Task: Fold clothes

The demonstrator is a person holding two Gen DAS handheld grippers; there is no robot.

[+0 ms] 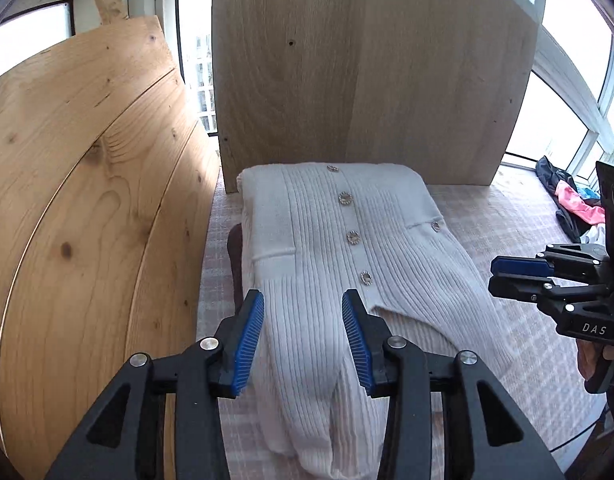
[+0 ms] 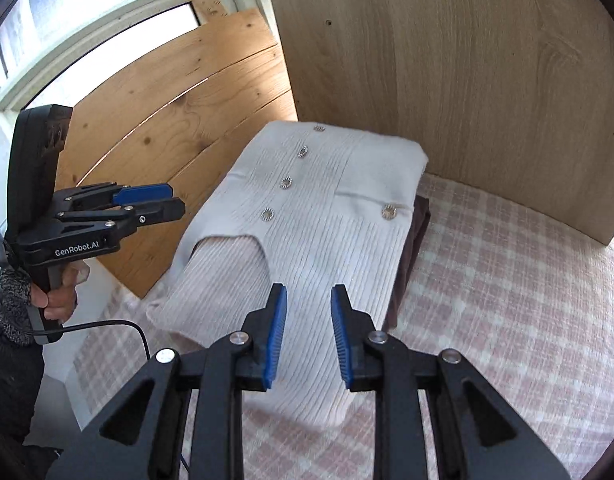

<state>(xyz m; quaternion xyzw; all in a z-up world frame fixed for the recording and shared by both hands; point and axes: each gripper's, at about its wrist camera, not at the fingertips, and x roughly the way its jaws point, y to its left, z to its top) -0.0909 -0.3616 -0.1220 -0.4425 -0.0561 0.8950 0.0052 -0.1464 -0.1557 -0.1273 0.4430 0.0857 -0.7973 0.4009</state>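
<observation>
Two views. Left wrist: cream ribbed cardigan, folded, on checked cloth before an upright wood panel; left gripper above its near end, fingers spread, holding nothing; right gripper right of cardigan, fingers nearly together, empty.

Right wrist: cardigan atop a dark garment; right gripper released above it.

"DAS" on right tool; "GenRobot.AI" on left tool
</observation>
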